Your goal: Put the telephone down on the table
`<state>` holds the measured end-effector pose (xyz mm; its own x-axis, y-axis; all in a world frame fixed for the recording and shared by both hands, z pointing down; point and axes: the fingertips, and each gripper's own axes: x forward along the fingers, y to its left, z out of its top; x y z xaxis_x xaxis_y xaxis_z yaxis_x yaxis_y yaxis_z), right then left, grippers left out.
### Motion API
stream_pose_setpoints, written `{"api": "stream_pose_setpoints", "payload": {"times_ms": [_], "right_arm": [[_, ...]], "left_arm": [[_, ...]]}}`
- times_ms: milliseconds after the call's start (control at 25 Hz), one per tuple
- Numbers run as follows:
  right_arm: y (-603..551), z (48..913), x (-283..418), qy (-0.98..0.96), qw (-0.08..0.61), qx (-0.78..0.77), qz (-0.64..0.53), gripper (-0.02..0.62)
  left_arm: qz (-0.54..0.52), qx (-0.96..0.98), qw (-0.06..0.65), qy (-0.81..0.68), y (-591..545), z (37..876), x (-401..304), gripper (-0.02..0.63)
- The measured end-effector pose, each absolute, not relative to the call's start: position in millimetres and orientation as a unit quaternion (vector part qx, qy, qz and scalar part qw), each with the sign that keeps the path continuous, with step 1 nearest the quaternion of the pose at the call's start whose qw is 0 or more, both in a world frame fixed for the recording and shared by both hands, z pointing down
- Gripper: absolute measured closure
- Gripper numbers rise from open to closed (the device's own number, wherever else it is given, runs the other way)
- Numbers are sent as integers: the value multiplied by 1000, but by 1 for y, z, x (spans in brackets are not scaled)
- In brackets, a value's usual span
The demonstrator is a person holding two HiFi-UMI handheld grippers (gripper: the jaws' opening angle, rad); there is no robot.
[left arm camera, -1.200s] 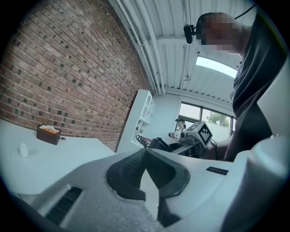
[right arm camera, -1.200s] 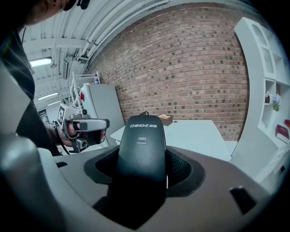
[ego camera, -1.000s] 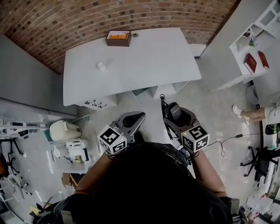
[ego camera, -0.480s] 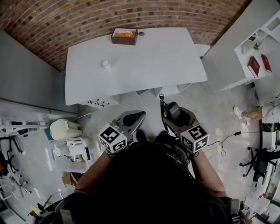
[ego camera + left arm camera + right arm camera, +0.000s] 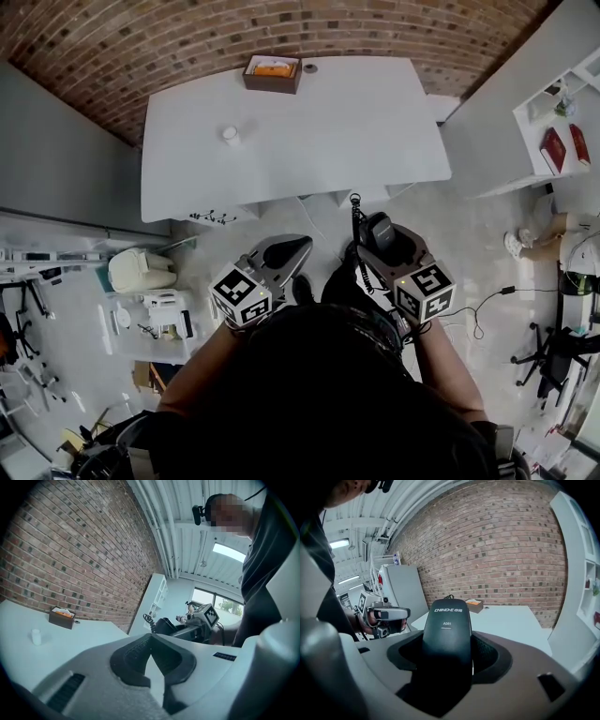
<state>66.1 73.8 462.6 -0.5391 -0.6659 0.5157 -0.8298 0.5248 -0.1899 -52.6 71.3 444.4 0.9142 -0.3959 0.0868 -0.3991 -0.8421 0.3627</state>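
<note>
1. Short of the table's (image 5: 319,122) near edge, over the floor, the person holds both forearms bent forward from the body, with one gripper in each hand.
2. In the head view the two tools sit side by side and well apart, and their noses lean slightly toward each other and toward the table.
3. Each carries a marker cube at its back end, the left (image 5: 242,297) and the right (image 5: 426,291), close to the person's chest.
4. The left gripper (image 5: 298,247) has its jaws brought together at the tips. Its own view (image 5: 151,656) shows only a narrow wedge of light behind the tips and nothing between the pads.
5. The right gripper (image 5: 378,239) is clamped on the telephone (image 5: 377,228), a black handset. In its own view the handset (image 5: 446,634) stands upright between the two dark pads, which press on both its sides.
6. A coiled black cord (image 5: 357,211) rises from the handset's far end.
7. The telephone is in the air, clear of the table and nearer the person than its edge.
8. Counted: two grippers, one telephone and one table.
9. On the table are one brown box (image 5: 273,72) with orange contents at the far edge, one small round item (image 5: 310,67) just beside it, and one small white pot (image 5: 230,135) toward the left.
10. Two red books (image 5: 553,148) lie on the white shelf unit at the right.
</note>
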Motion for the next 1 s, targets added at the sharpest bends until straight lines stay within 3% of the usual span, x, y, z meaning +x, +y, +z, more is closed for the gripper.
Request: {"api": "stream_pose_setpoints", "payload": {"times_ms": [440, 1000], "right_arm": [[0, 468, 107, -865, 196, 409, 215, 313], [-103, 466, 203, -883, 203, 369, 206, 313]], "left_arm": [[13, 950, 192, -246, 8, 449, -17, 600], [4, 938, 187, -291, -94, 440, 79, 600]]}}
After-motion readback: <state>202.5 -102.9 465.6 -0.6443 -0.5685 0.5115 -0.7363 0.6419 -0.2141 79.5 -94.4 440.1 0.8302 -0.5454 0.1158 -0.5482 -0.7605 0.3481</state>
